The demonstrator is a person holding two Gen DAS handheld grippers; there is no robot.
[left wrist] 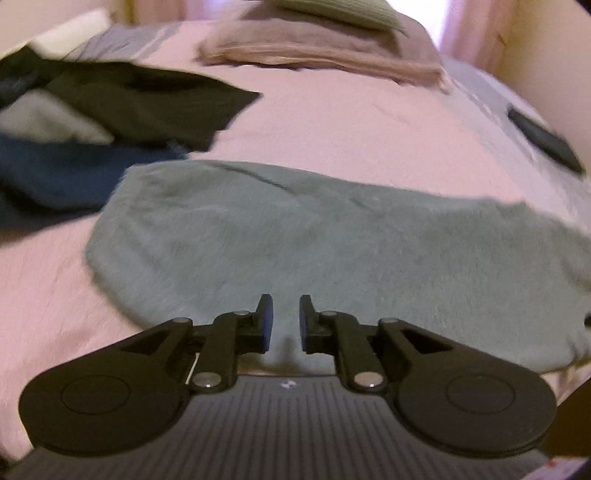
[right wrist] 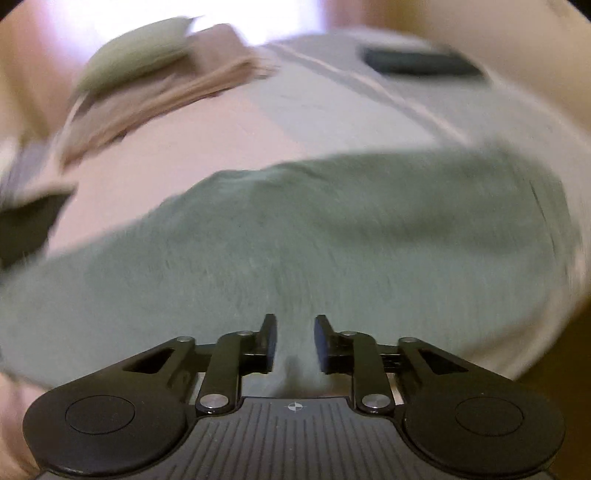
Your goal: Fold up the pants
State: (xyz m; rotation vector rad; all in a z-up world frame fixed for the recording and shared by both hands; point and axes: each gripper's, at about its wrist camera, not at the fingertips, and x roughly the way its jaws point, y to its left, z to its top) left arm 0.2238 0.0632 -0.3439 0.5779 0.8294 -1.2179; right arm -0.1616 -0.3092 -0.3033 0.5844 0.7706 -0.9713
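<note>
The grey-green pants (left wrist: 332, 251) lie flat across the pink bedsheet (left wrist: 332, 122), folded into a long band. In the left wrist view, my left gripper (left wrist: 286, 325) hovers just above their near edge. Its blue pads stand a narrow gap apart with no cloth between them. The right wrist view is blurred. There the pants (right wrist: 295, 240) fill the middle, and my right gripper (right wrist: 295, 343) hangs over their near part, open, with nothing pinched. A small crease of cloth (right wrist: 295, 365) sits below its jaws.
A heap of black (left wrist: 147, 99), grey and blue clothes (left wrist: 55, 173) lies at the left. Folded tan fabric (left wrist: 314, 51) with a green pillow (left wrist: 332, 13) is at the bed's far end. A dark flat object (left wrist: 543, 138) rests near the right edge.
</note>
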